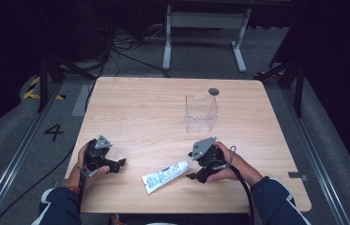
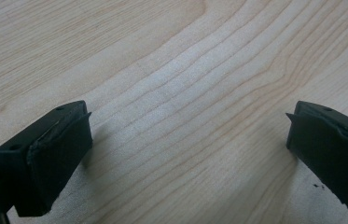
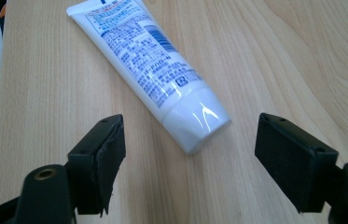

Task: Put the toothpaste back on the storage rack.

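Both tongs agape (right tongs (image 3: 188, 158) near tube (image 3: 153, 70))

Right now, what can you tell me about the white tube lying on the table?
The white plastic squeeze tube with blue print lies flat on the light wooden table, near the person's edge. Its wide ribbed white cap points toward the right tongs, whose jaws stand open on either side of the cap, not touching it. The flat crimped end points toward the near edge. Small blue writing covers its side, too small to read. Only the table touches it.
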The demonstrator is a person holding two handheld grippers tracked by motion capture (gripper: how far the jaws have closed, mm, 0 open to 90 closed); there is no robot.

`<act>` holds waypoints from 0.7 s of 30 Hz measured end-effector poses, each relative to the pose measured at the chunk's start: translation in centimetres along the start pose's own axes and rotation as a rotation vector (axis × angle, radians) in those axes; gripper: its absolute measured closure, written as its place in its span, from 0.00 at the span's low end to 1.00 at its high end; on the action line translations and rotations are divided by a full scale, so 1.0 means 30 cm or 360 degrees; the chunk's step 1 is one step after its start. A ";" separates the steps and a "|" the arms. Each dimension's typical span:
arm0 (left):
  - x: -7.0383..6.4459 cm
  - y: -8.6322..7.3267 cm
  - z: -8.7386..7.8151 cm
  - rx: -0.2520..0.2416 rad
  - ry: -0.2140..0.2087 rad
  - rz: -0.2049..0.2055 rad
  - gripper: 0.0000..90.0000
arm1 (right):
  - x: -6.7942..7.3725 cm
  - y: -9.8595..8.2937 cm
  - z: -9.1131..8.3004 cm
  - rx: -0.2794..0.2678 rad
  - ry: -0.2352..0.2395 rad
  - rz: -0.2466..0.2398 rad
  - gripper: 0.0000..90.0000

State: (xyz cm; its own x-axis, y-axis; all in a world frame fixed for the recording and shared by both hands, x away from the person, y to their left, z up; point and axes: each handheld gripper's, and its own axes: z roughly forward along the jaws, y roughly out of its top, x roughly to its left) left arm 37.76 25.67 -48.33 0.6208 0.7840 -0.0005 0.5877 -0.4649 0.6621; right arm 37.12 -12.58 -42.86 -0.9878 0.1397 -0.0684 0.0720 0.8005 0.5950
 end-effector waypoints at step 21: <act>-0.005 -0.007 -0.007 -0.0005 0.0030 -0.0001 0.01 | 0.032 0.144 0.192 0.0209 0.0202 -0.0218 0.28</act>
State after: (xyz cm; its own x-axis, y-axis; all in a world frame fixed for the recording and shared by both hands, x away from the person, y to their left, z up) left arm 37.43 25.73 -48.31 0.6104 0.7920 0.0129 0.5866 -0.4628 0.6646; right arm 37.27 -5.62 -44.97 -0.9985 -0.0430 -0.0352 -0.0546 0.8770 0.4773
